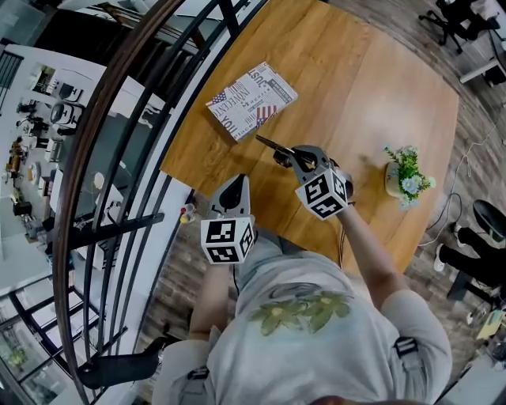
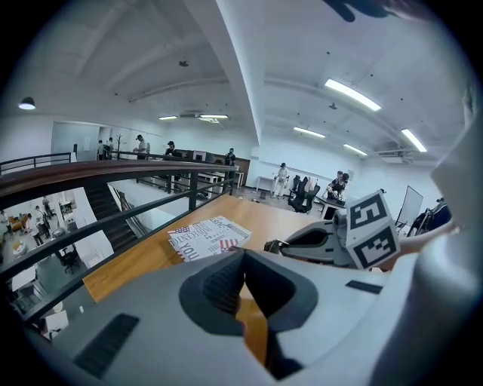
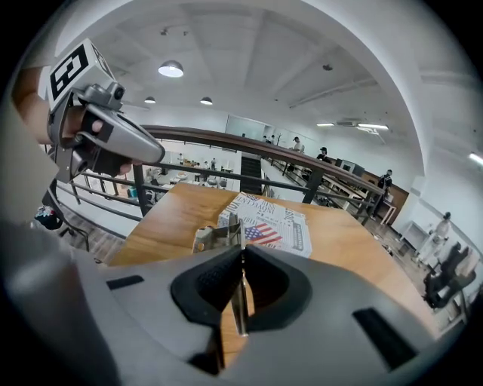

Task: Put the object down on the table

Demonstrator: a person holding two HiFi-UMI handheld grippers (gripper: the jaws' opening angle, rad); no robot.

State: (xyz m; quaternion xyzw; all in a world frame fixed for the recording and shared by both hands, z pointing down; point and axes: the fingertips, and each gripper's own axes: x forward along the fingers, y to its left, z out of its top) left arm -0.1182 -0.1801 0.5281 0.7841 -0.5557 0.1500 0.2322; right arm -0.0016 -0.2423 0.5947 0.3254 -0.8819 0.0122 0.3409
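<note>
Below you the wooden table [image 1: 356, 79] carries two things, set well apart: a flat box [image 1: 251, 100] printed like a newspaper with flag patches, lying near its far left corner, and a small potted plant [image 1: 407, 176] standing by its right edge.

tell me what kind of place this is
Probably an open-plan office on a mezzanine: a wooden table stands beside a railing overlooking a lower floor, with office chairs and strip ceiling lights behind.

Mezzanine office, open plan.
Wooden table [image 1: 379, 95] beside dark curved railing [image 1: 118, 119]; plank floor [image 1: 182, 269]; office chairs [image 1: 455, 20] past table's far corner; strip lights [image 2: 355, 94] on white ceiling [image 2: 151, 60].
</note>
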